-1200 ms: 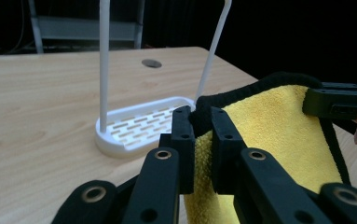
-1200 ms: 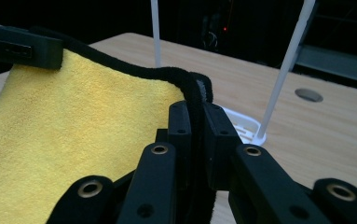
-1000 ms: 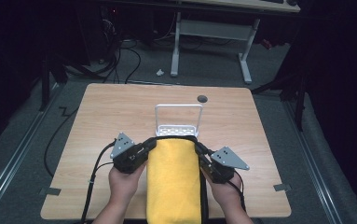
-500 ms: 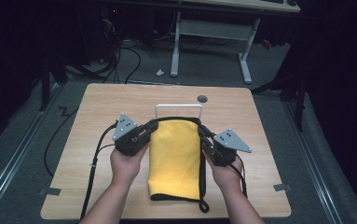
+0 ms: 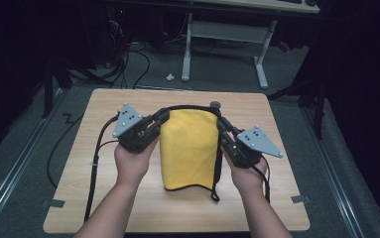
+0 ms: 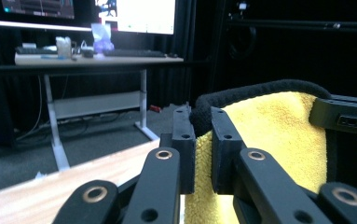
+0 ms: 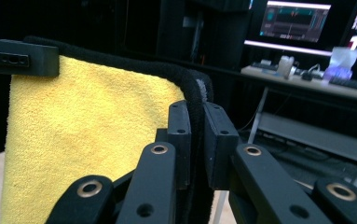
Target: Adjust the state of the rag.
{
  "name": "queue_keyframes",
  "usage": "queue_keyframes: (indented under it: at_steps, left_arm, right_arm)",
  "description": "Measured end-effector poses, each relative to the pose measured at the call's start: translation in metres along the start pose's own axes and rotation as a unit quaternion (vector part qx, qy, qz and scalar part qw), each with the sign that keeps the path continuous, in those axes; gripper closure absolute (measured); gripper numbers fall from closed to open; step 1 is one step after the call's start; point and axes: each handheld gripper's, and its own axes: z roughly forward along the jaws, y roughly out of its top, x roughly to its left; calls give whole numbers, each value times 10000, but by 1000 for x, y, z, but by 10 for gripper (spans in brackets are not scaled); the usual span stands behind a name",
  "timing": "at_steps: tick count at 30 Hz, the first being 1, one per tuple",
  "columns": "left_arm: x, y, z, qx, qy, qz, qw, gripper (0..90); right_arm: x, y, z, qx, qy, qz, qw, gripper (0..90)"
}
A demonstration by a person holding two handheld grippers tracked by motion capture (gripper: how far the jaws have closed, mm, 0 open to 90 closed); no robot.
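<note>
A yellow towel (image 5: 190, 148) with a black hem hangs between both grippers, held up by its top corners above the wooden table (image 5: 103, 163). My left gripper (image 5: 161, 117) is shut on the top left corner, and the left gripper view has the black hem pinched between its jaws (image 6: 203, 116) with yellow cloth (image 6: 269, 126) beyond. My right gripper (image 5: 221, 124) is shut on the top right corner; in the right gripper view its jaws (image 7: 195, 112) clamp the hem beside the towel face (image 7: 87, 126). The towel's lower edge lies just over the table.
A black cord (image 5: 216, 193) dangles from the towel's lower right corner. A small dark round fitting (image 5: 216, 104) sits at the table's far edge. Beyond the table stand a white desk frame (image 5: 222, 29) and floor cables (image 5: 128, 54).
Both hands have risen and carried the towel up and away from me. It now hangs upright and covers the white rack that stood behind it.
</note>
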Motion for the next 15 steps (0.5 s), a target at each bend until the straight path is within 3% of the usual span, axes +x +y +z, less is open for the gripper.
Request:
queue_keyframes:
  at_steps: [9,15]
  left_arm:
    - [-5,33,1,-269,-23,197,9994,827]
    - [-4,44,2,-308,-25,219,9993,827]
  right_arm:
    - [-6,30,-3,-264,-99,-9,9996,831]
    - [-10,40,1,-287,-121,19,9995,831]
